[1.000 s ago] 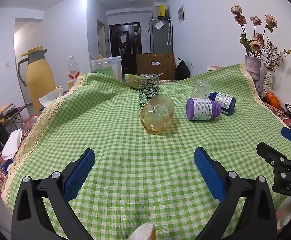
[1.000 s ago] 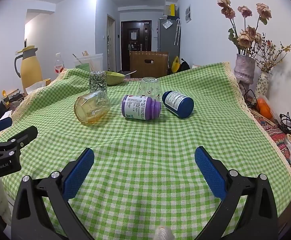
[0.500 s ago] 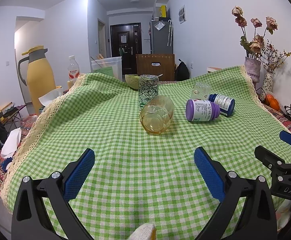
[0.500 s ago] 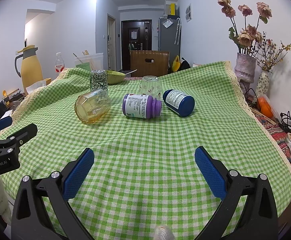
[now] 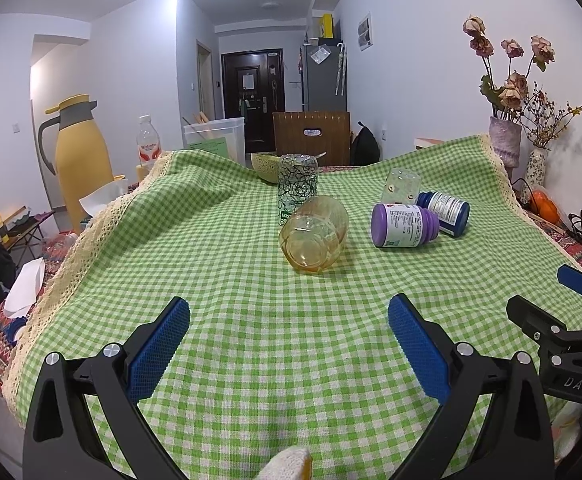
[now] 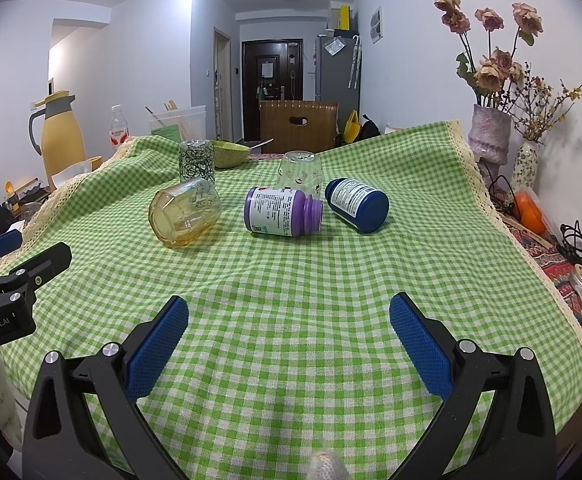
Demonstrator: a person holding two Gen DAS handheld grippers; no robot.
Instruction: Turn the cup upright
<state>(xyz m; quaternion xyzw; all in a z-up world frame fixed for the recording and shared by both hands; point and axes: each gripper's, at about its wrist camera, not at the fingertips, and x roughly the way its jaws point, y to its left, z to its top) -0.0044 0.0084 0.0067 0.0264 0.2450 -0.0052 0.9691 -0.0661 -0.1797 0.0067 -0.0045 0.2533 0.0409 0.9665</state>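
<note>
An amber glass cup point(image 5: 314, 234) lies on its side on the green checked tablecloth point(image 5: 251, 320), its base toward the left wrist camera; it also shows in the right wrist view point(image 6: 185, 212). A patterned glass point(image 5: 297, 186) stands upside down just behind it, and a smaller clear glass point(image 5: 402, 186) stands upside down to the right. My left gripper point(image 5: 289, 338) is open and empty, well short of the amber cup. My right gripper point(image 6: 289, 338) is open and empty, near the table's front edge.
A purple bottle point(image 6: 283, 211) and a blue bottle point(image 6: 357, 205) lie on their sides right of the amber cup. A green bowl point(image 6: 230, 153) sits at the back. Vases with dried flowers point(image 6: 490, 138) stand at the right edge. A yellow jug point(image 5: 77, 152) stands off the table, left.
Both grippers have crept slightly forward toward the objects; the cups and bottles have not moved, and both grippers stay open.
</note>
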